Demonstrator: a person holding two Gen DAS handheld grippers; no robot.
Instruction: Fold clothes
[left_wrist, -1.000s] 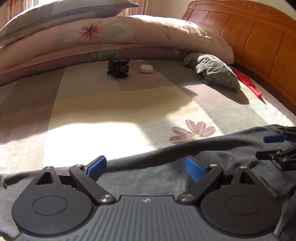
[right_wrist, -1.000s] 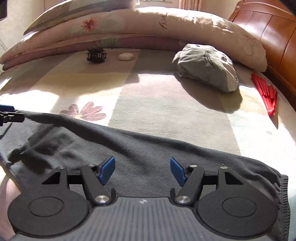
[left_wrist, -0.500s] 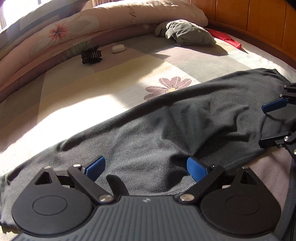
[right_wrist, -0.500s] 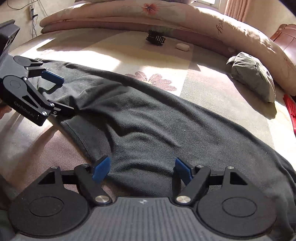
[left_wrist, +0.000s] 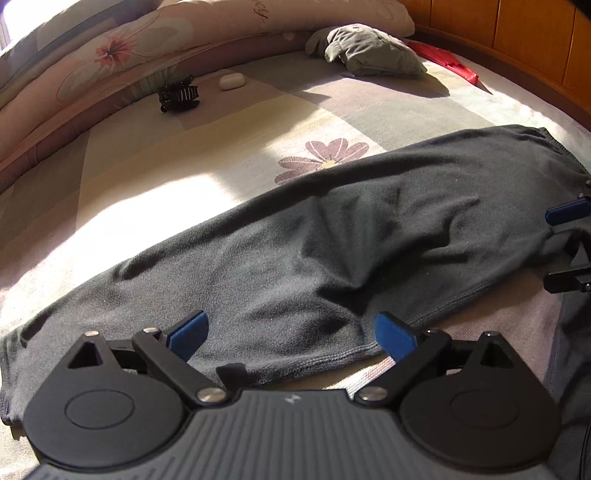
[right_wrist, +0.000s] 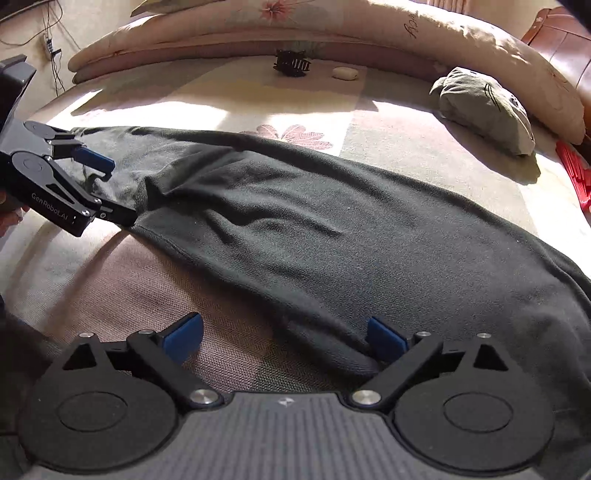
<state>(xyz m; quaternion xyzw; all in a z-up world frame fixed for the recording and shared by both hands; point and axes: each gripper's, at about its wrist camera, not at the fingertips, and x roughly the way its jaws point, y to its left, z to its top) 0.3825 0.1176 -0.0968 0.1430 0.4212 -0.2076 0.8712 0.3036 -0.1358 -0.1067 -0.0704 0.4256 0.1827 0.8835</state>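
A dark grey garment (left_wrist: 332, 240) lies stretched in a long band across the bedsheet, wrinkled near its middle. My left gripper (left_wrist: 291, 336) is open, and the garment's near stitched hem runs between its blue pads. In the right wrist view the same garment (right_wrist: 332, 229) spreads from left to right. My right gripper (right_wrist: 284, 336) is open at the near edge, with its right pad against a fold of the cloth. Each gripper shows in the other's view: the left gripper (right_wrist: 110, 188) open around the garment's left end, the right gripper (left_wrist: 569, 243) open at the right edge.
Floral pillows (right_wrist: 332, 22) line the back of the bed. A black hair claw (left_wrist: 179, 96) and a small white case (left_wrist: 232, 80) lie before them. A grey-green cushion (right_wrist: 487, 110) and a red fan (right_wrist: 576, 177) sit at the right, near the wooden headboard (left_wrist: 517, 33).
Both grippers have drawn back and turned toward each other, from above the cloth to its near edge. Much more of the garment shows now. Both stayed open.
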